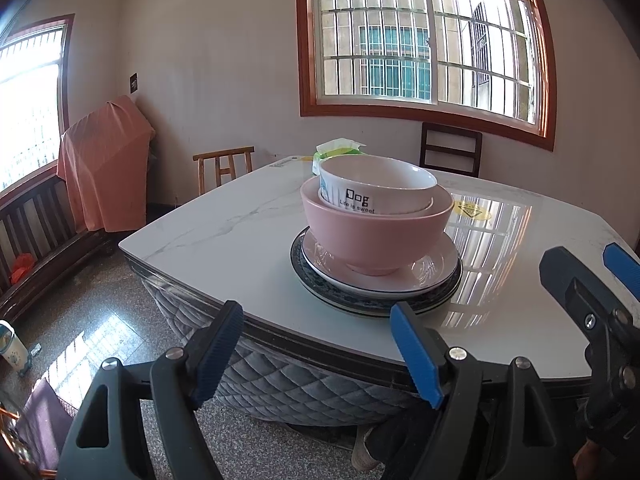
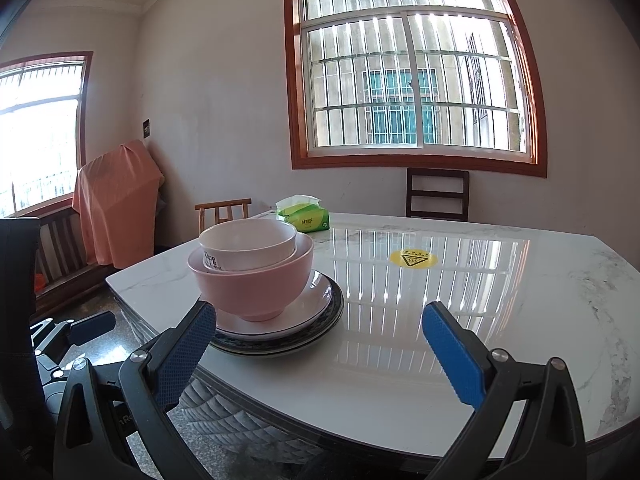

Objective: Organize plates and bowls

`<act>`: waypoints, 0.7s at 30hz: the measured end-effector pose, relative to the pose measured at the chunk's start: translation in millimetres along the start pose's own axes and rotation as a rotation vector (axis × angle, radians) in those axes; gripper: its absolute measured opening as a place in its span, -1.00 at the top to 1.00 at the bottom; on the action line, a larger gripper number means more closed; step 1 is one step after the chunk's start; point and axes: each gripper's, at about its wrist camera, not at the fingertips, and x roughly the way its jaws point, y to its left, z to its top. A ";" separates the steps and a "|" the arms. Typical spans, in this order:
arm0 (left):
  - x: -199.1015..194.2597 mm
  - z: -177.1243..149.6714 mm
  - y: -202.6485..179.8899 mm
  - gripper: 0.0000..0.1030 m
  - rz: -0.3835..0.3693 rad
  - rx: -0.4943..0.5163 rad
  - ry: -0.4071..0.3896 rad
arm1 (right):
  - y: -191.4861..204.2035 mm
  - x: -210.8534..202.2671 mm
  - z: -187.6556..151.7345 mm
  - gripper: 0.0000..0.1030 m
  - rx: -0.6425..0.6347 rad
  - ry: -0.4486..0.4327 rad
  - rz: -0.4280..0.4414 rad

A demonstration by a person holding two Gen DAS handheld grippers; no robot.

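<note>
we are holding both the left gripper (image 1: 320,344) and right gripper (image 2: 320,344) agape, empty, the pink bowl (image 1: 376,236) stack sitting just ahead.

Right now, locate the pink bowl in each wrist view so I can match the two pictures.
Left wrist view: the pink bowl sits just right of centre, on the stacked plates, holding a white bowl.
Right wrist view: the pink bowl sits left of centre, above the left finger of the gripper.
Shared landmark: the round yellow sticker on the table, to the bowl's right in both.
</note>
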 end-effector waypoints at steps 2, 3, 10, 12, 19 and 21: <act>0.0 0.0 0.3 -0.52 0.002 -0.001 0.001 | 0.1 0.3 -0.1 -0.99 0.000 0.003 0.002; 0.0 0.0 0.5 -0.52 0.000 -0.001 0.002 | 0.3 0.4 -0.4 -0.99 -0.001 0.004 0.002; 0.1 -0.5 1.1 -0.52 0.004 -0.007 0.006 | -0.3 0.2 -0.9 -0.99 -0.003 0.007 0.003; 0.4 -0.6 0.6 -0.52 0.004 -0.006 0.006 | -0.4 0.1 -1.0 -0.99 -0.002 0.007 0.002; 2.8 -0.7 1.7 -0.52 0.007 -0.012 0.010 | -1.1 1.2 -1.3 -0.99 -0.004 0.009 0.000; 3.7 -0.8 1.8 -0.52 0.009 -0.009 0.011 | -1.6 2.8 -2.0 -0.99 -0.002 0.013 0.000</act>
